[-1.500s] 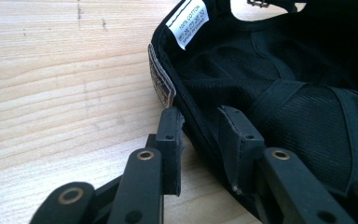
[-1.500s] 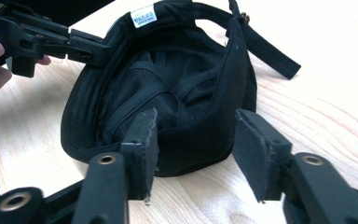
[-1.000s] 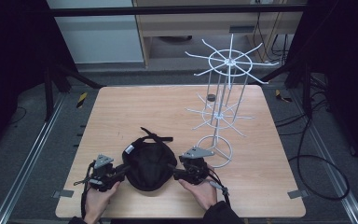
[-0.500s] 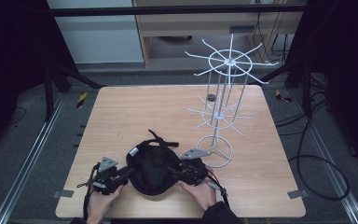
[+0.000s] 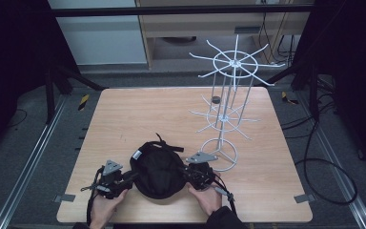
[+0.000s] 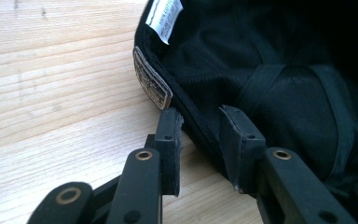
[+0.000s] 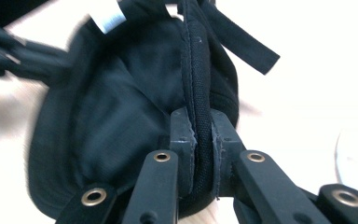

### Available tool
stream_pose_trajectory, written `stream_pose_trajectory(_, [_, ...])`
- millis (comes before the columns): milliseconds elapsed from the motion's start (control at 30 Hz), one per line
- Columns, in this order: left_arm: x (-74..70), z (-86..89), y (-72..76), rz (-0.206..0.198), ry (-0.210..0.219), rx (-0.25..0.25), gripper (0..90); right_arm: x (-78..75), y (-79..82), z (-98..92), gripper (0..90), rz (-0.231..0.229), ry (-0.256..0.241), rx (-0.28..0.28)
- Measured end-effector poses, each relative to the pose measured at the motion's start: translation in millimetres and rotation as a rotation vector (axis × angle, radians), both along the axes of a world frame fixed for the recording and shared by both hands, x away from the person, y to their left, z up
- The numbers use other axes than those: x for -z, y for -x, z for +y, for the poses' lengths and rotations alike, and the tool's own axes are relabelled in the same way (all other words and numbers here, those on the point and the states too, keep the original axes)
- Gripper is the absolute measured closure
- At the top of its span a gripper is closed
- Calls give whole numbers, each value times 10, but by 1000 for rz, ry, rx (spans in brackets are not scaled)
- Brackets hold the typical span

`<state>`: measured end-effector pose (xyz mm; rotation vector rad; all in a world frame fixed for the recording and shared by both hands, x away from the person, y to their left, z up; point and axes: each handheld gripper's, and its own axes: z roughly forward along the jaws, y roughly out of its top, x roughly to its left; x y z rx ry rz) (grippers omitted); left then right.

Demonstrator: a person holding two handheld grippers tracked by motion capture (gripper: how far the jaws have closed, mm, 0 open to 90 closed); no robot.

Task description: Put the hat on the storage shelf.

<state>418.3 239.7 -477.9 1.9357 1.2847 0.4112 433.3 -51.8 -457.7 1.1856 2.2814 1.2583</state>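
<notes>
The black cap (image 5: 158,169) lies on the near part of the wooden table (image 5: 124,119), between the two grippers, with its inside turned up. Compared with one second ago, the cap sits a little closer to the person, and both grippers have moved in against its sides; half a second ago they were already in nearly this position.

The left gripper (image 5: 124,180) is at the left side of the cap. In the left gripper view its fingers (image 6: 168,140) stand partly open, one on each side of the cap's rim, with the rim passing through the gap. A small woven label (image 6: 152,85) on the rim lies just beyond the left finger, and a white tag (image 6: 164,17) is sewn inside the cap farther up.

The right gripper (image 5: 190,172) is at the right side of the cap. In the right gripper view its fingers (image 7: 182,135) are pressed closed on the stitched rim, which stands up between them. A black strap (image 7: 242,39) hangs off the cap beyond them.

The white wire rack (image 5: 228,95) stands on the right part of the table, its round base just beside the right gripper, as before.
</notes>
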Motion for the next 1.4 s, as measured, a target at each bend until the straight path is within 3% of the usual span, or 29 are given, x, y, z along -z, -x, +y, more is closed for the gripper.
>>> stream_pose_trajectory(133, [19, -48, -41, 4, 2, 7, 683, -159, 83, 2, 824, -117, -30, -40])
stream_pose_trajectory(433, [90, -174, -175, 7, 8, -1, 688, -295, 196, 82, 824, -230, -36, -141])
stream_pose_trajectory(533, [109, -246, -238, -5, 4, -5, 692, -304, 208, 105, 824, -239, -24, -173])
stream_pose_trajectory(633, [134, -309, -283, -18, -13, 1, 693, -269, 202, 126, 823, -217, -14, -206])
stream_pose_trajectory(800, [132, -301, -286, -17, -5, 12, 685, -196, 193, 142, 824, -195, 9, -212])
stream_pose_trajectory(967, [84, -181, -302, 10, 38, 22, 635, -139, 190, 124, 823, -187, 46, -179])
stream_pose_trajectory(1100, [11, -85, -300, 8, 71, 20, 577, -112, 185, 122, 823, -185, 66, -161])
stream_pose_trajectory(1133, [-56, -26, -277, -12, 104, 9, 573, -93, 180, 120, 823, -181, 75, -148])
stream_pose_trajectory(1233, [-165, 15, -217, -41, 137, 17, 554, -85, 173, 113, 823, -184, 79, -139])
stream_pose_trajectory(1400, [-371, -67, -128, -87, 205, 66, 522, -59, 184, 130, 815, -182, 88, -135])
